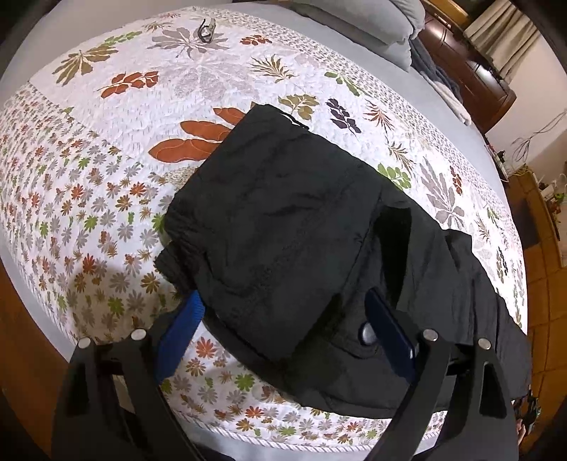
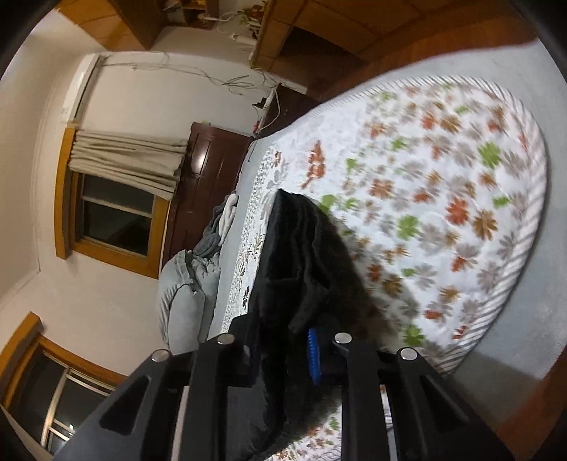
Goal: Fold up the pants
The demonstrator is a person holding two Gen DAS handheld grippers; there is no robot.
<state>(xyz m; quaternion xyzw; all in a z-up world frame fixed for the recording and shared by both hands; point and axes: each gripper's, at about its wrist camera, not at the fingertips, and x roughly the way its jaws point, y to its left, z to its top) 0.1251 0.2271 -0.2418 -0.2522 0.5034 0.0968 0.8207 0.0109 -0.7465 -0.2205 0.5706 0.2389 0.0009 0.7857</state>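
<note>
Black pants [image 1: 283, 220] lie folded on a floral quilt [image 1: 124, 177] on a bed, one part trailing off to the right. My left gripper [image 1: 288, 319] stands wide open low over their near edge. Its left blue pad [image 1: 186, 319] touches the fold's edge, and its right pad [image 1: 388, 324] rests on the cloth beside a metal button [image 1: 368, 333]. In the right wrist view my right gripper [image 2: 287, 349] is shut on a bunch of the black pants [image 2: 301, 255], which rise in a thick fold above the quilt [image 2: 443, 198]. One blue pad [image 2: 313, 354] shows against the cloth.
A small dark object [image 1: 207, 30] lies at the quilt's far end. Grey pillows [image 1: 397, 39] and bundled cloth sit by a dark wooden headboard [image 1: 471, 74]. Wooden floor [image 1: 545, 294] lies past the bed's right edge. A curtained window [image 2: 117, 198] is in the wall.
</note>
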